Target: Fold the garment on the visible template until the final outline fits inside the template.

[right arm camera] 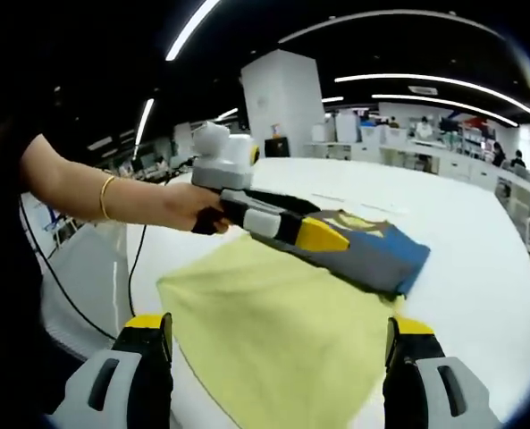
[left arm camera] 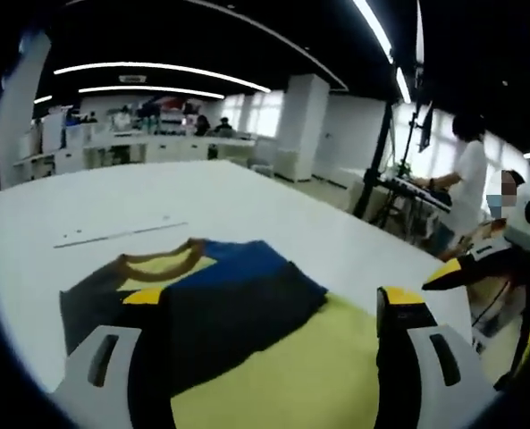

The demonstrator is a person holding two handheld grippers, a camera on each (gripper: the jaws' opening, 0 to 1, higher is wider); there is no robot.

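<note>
Surface (right arm camera: 479, 259): a wide white table in a large open-plan room. It carries everything below.

Template (right arm camera: 273, 331): a pale yellow sheet lying flat near the surface's front edge. One corner points toward the person.

Garment (left arm camera: 220, 299): a shirt in dark grey, blue and yellow with a tan collar. It lies partly folded on the far part of the template. In the right gripper view one folded end seems to reach past the template's far edge onto bare white surface.

Left hand-held gripper (right arm camera: 323, 234): held in the person's hand (right arm camera: 197, 207), reaching across above the garment. Its jaws stand apart, yellow tips to either side of the cloth, gripping nothing.

Right hand-held gripper (right arm camera: 278, 344): low over the near part of the template. Its jaws stand wide apart, holding nothing.

Risk, outline: judged from here, the largest danger is that the overhanging end stays outside the template. A fold taken too shallow would cause it.

Risk, dragging: a pinch that catches the yellow sheet along with the shirt would shift or wrinkle the template.

Risk, unfolding: lifting a single layer could spill the folds already made.

Risk, collision: the two grippers work close together and could knock each other.
</note>
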